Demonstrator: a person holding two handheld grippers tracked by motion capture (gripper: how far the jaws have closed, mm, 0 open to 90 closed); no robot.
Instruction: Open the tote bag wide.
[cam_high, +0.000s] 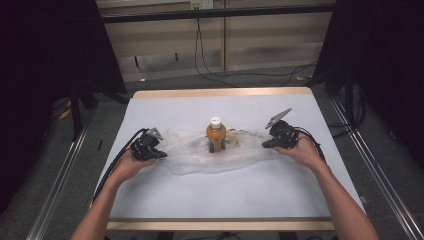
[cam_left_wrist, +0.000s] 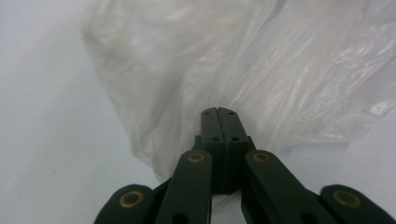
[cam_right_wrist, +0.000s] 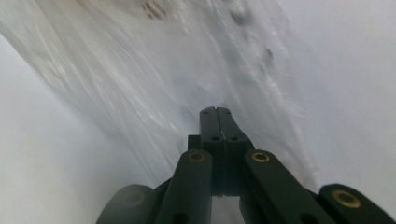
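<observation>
The table (cam_high: 220, 200), covered in a pale grey-white surface with a wooden edge at front and back, carries all objects near its middle. A clear plastic bag (cam_high: 200, 152) lies crumpled across the centre, its long axis running left to right across the table, one end toward each gripper. The bottle (cam_high: 216, 134), filled with orange-brown liquid and closed by a white cap, stands upright at the middle of the bag with its long axis vertical and its cap pointing up; thin film appears to surround its lower part.

The left gripper (cam_high: 161, 155) sits at the bag's left end, pointing inward toward the bottle. In the left gripper view the left gripper (cam_left_wrist: 218, 112) has its jaws pressed fully together, with the plastic bag (cam_left_wrist: 243, 70) gathered at and around their tips. The right gripper (cam_high: 266, 144) sits at the bag's right end, likewise pointing inward. In the right gripper view the right gripper (cam_right_wrist: 216, 111) has its jaws fully together against stretched, blurred film of the plastic bag (cam_right_wrist: 154, 79).

The bottle stands between the two grippers, apart from both. The forearms enter from the bottom corners and angle outward and forward, the left hand (cam_high: 127, 165) and right hand (cam_high: 306, 152) each wrapped around a gripper body, held low near the table. Black cables trail back along both wrists.
</observation>
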